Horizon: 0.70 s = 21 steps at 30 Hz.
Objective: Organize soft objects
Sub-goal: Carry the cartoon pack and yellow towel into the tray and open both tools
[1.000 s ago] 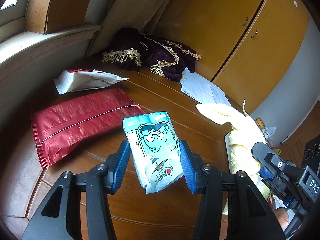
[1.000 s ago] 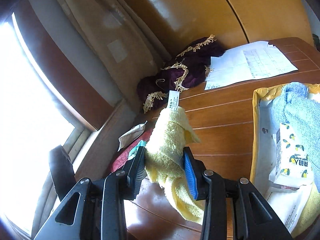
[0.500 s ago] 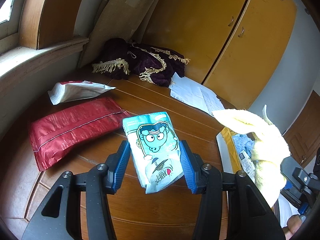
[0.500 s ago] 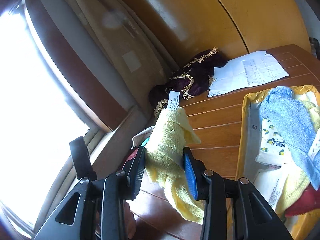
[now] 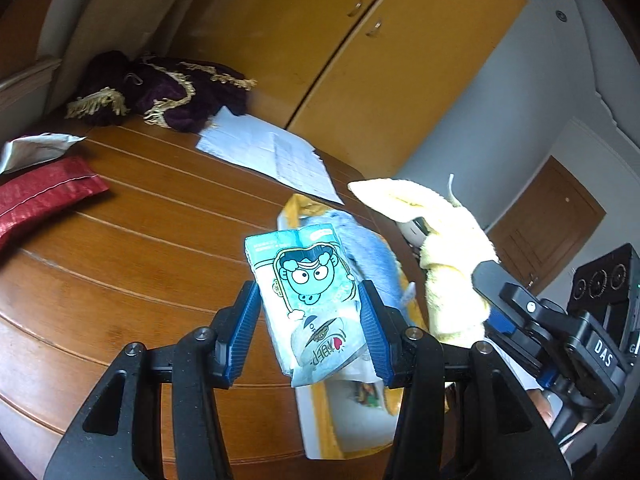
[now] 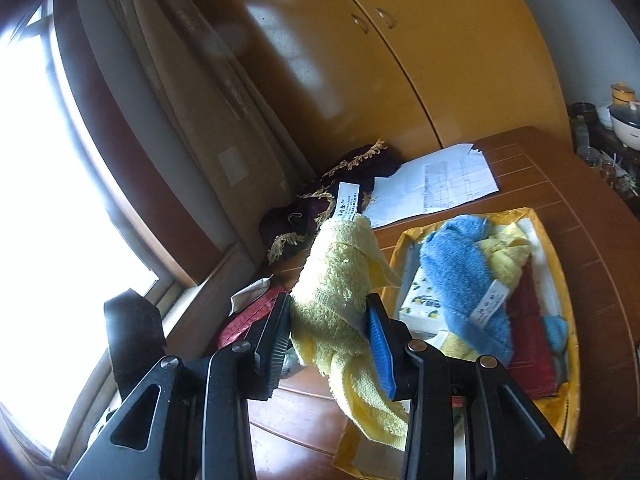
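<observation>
A: Two grippers up, both loaded. Left gripper [image 5: 310,334] has its blue fingers [image 5: 244,328] clamped on a teal packet [image 5: 310,300] w/ a cartoon face, held above the wooden counter [image 5: 140,260].

B: And the right?

A: Right gripper [image 6: 332,344] is pinched onto a yellow towel [image 6: 340,296]; white care label [image 6: 347,202] sticks up at the top, loose end hangs below the fingers. In the left view the same towel [image 5: 448,264] shows just right of the packet.

B: Where's the tray?

A: Yellow-rimmed tray [image 6: 556,248] on the counter, right of the towel in the right view. Inside: blue towel [image 6: 460,276] w/ a white tag, another yellow cloth [image 6: 504,256], dark red cloth [image 6: 528,336], a lemon-print tissue pack [image 6: 420,304] partly under the blue towel. Left view: tray sits behind and below the packet, mostly hidden.

B: Anything else on the counter?

A: Red bag [image 5: 40,196] and a white packet [image 5: 36,148] at the left edge, purple cloth w/ gold fringe [image 5: 168,92] in the back corner, white papers [image 5: 272,156] next to it. Yellow cupboard doors [image 5: 340,60] behind; curtain [image 6: 192,92] and bright window [image 6: 44,200] on the left in the right view.
</observation>
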Each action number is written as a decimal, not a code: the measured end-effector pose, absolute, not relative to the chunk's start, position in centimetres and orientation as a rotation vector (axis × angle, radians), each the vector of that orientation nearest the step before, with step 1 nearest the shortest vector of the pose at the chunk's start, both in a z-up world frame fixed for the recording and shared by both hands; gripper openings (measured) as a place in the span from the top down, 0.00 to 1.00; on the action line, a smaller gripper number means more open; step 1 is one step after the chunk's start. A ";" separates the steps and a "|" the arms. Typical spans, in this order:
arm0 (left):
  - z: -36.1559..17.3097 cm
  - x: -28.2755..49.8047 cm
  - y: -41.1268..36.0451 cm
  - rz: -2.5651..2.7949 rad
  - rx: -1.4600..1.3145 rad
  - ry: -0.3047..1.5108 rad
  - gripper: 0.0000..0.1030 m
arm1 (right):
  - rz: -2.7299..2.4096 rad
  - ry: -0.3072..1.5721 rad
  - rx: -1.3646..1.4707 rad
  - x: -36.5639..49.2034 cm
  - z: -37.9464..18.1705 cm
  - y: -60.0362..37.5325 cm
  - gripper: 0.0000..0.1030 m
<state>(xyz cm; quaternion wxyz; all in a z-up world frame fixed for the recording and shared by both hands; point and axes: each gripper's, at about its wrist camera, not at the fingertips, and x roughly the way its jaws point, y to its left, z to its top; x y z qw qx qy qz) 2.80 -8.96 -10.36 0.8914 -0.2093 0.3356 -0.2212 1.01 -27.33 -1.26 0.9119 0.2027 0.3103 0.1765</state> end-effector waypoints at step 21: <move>-13.5 1.7 -18.3 -0.578 -0.174 0.845 0.53 | 0.201 0.747 0.416 -0.9 -5.9 -32.5 0.63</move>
